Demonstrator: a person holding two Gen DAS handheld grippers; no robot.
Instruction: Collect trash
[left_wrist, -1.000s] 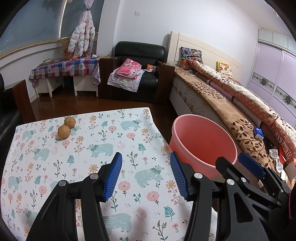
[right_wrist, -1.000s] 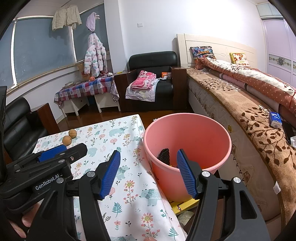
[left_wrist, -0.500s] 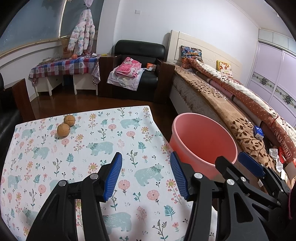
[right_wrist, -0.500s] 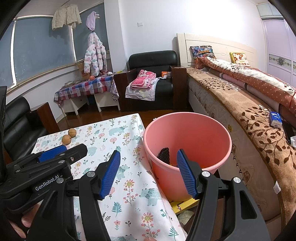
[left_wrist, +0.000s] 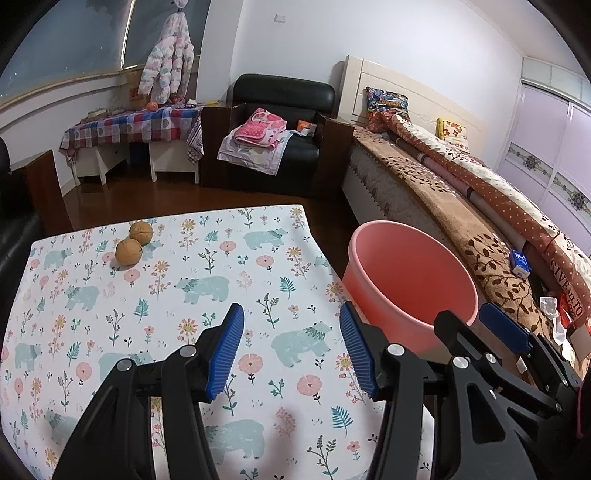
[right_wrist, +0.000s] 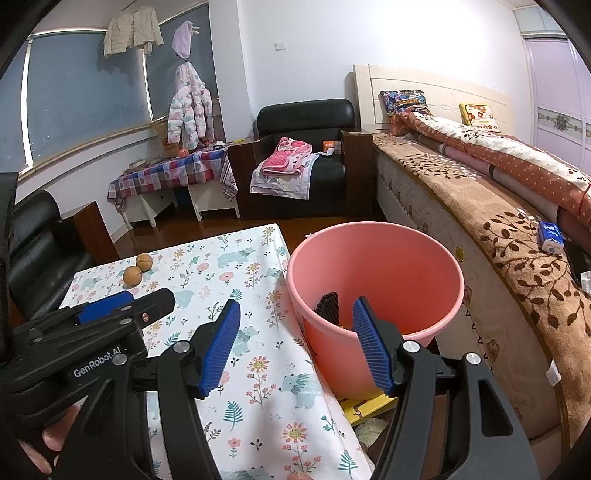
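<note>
Only right view shows dark trash inside bucket, both grippers apart, empty.

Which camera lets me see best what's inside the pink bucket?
The right wrist view. It looks down into the pink bucket and shows a dark piece near the bottom. The left wrist view shows the same bucket from the side of the table, with only bare pink wall inside; its bottom is hidden.
</note>
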